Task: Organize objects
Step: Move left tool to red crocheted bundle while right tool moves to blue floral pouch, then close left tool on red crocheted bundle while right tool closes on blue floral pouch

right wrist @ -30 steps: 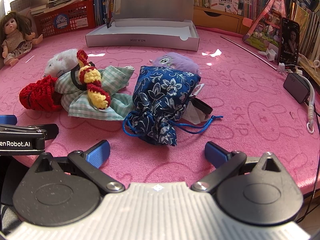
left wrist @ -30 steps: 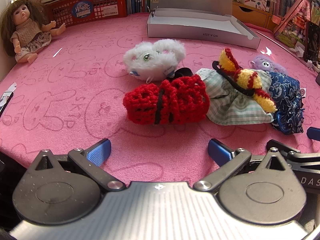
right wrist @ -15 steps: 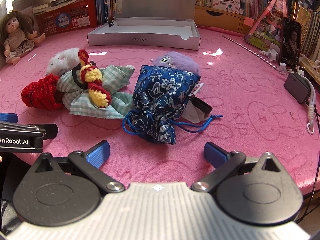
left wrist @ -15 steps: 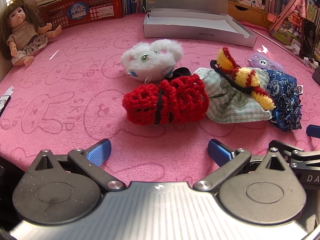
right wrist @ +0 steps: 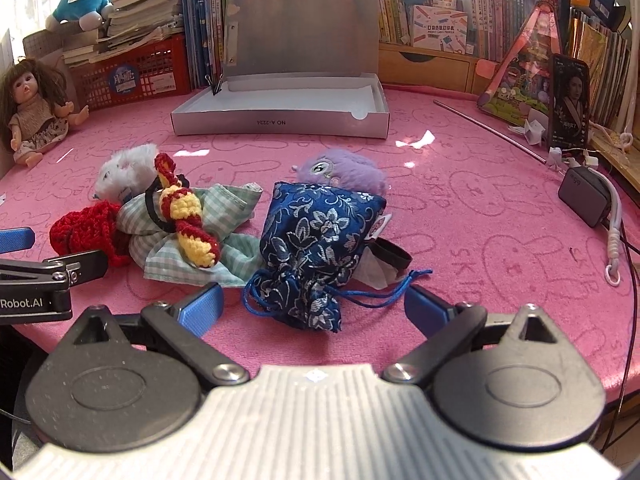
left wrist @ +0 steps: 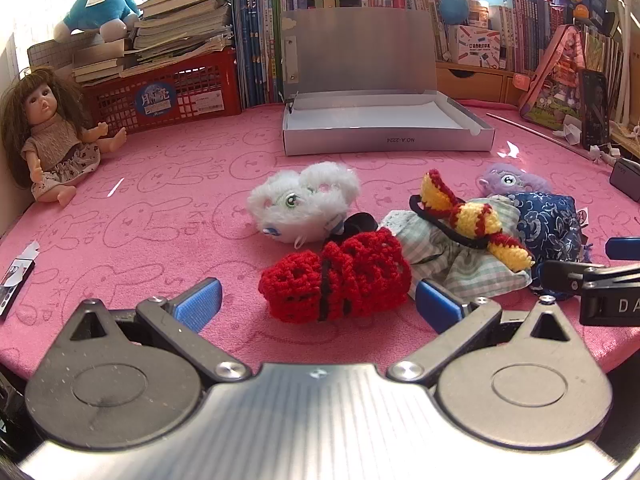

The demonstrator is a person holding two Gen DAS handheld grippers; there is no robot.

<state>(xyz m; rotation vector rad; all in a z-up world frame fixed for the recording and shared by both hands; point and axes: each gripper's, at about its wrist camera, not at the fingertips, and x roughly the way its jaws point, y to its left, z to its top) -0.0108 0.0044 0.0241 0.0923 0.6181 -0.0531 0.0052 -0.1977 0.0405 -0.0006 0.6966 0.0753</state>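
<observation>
The left tool (left wrist: 318,300) stands wide open and grips nothing; its blue pads flank the near end of the red crocheted bundle (left wrist: 336,278), apart from it on both sides. The right tool (right wrist: 314,306) is also spread open and empty, with the tied neck of the blue floral drawstring pouch (right wrist: 318,240) lying between its pads, though no contact shows.

All the loose things lie in a row on the pink desk (left wrist: 160,220), in front of the open silver box (left wrist: 384,128). Left of the pouch and touching it is a green checked cloth (right wrist: 224,236), with a yellow-and-red knitted piece (right wrist: 186,216) resting on top. The red bundle touches the cloth's far left side. A white fluffy toy (left wrist: 304,202) sits just behind the bundle, and a purple fluffy toy (right wrist: 344,168) just behind the pouch. A doll (left wrist: 48,140) sits far left of the box, beside a red basket (left wrist: 168,92).
</observation>
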